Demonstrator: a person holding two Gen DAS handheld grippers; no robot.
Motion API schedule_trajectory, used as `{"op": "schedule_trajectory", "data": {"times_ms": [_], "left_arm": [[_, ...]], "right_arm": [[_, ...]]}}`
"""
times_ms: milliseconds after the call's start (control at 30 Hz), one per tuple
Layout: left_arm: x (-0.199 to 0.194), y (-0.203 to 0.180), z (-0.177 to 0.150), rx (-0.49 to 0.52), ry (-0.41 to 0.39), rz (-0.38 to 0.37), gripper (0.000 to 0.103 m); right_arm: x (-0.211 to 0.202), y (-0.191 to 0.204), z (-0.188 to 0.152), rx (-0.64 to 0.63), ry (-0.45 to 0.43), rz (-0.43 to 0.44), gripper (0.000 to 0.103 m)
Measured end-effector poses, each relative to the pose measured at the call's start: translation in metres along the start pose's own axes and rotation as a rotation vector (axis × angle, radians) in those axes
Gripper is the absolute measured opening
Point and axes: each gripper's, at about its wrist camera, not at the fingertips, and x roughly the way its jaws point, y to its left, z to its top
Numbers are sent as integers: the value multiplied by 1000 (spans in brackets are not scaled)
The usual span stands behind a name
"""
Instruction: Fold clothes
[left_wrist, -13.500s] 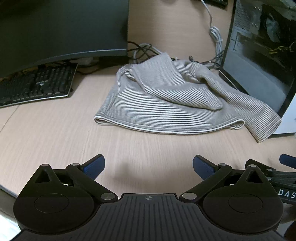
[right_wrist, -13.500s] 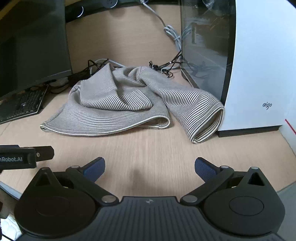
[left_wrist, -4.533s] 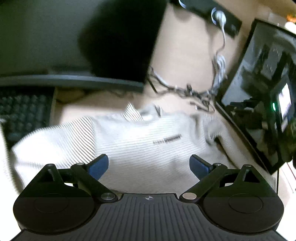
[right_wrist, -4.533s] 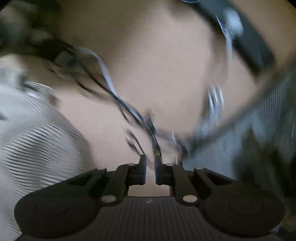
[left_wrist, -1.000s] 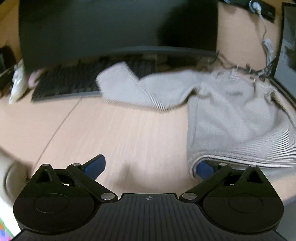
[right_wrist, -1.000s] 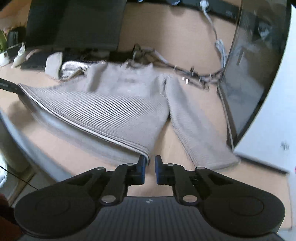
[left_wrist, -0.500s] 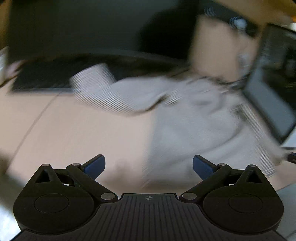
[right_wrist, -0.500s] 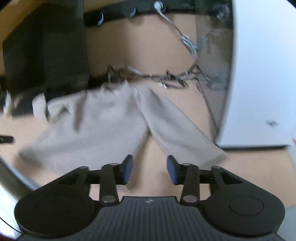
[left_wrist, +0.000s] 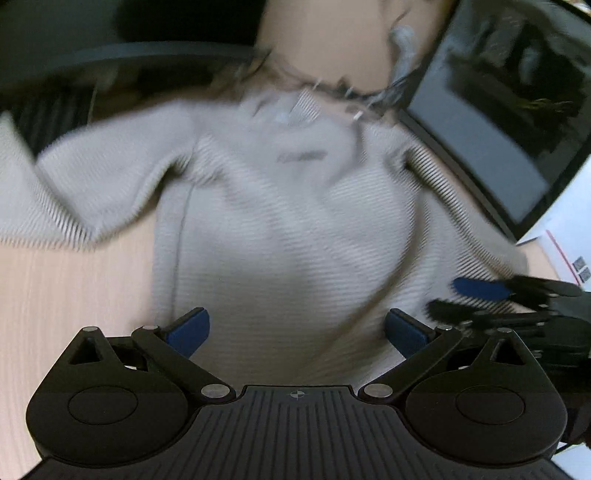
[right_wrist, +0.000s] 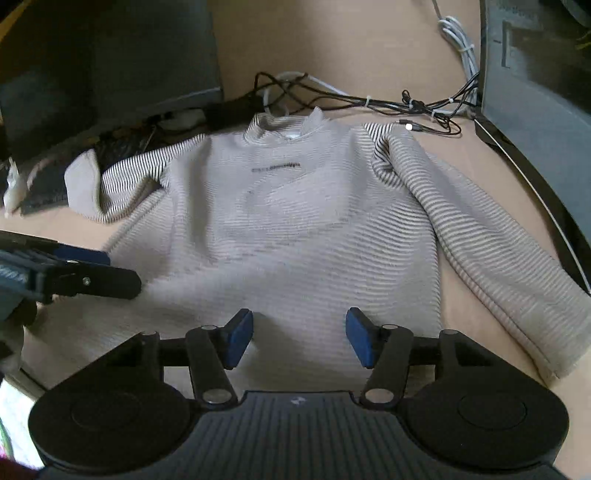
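Note:
A grey striped sweater lies spread front-up on the wooden desk, collar toward the back. Its left sleeve bends over the keyboard, and its right sleeve runs down to the right. My right gripper is open above the sweater's lower middle, nothing between its pads. My left gripper is open too, over the lower body of the sweater, which is blurred in this view. Each gripper shows in the other's view: the left gripper by the left hem, the right gripper by the right hem.
A dark monitor and a keyboard stand at the back left. Tangled cables lie behind the collar. A computer case with a glass side stands close along the right sleeve. The desk's front edge is near at lower left.
My right gripper, shut on the sweater's hem a second ago, has let go and opened. Both grippers have swung in over the lower body of the flattened sweater.

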Motion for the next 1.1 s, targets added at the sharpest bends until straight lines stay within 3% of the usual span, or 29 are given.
{"op": "schedule_trajectory", "data": {"times_ms": [167, 500, 533, 633, 667, 800, 900, 1100], "left_arm": [[-16, 7, -16, -36, 10, -6, 103], [-49, 25, -29, -99, 40, -66, 103], [-57, 30, -27, -103, -3, -29, 103], [-79, 57, -7, -132, -184, 203, 103], [-80, 72, 3, -177, -210, 261, 103], [-59, 137, 47, -410, -208, 444, 103], [-38, 154, 69, -455, -210, 537, 103], [-19, 152, 94, -453, -233, 640, 103]], "right_arm": [[-13, 8, -19, -74, 16, -33, 59], [-35, 7, -35, -62, 64, -31, 59], [-36, 7, -35, -65, 71, -33, 59], [-38, 6, -34, -59, 90, -34, 59], [-37, 6, -32, -51, 94, -35, 59], [-35, 11, -25, -50, 112, -34, 59], [-38, 16, -11, -76, 90, -2, 59], [-47, 17, 24, -197, -2, 10, 60]]}}
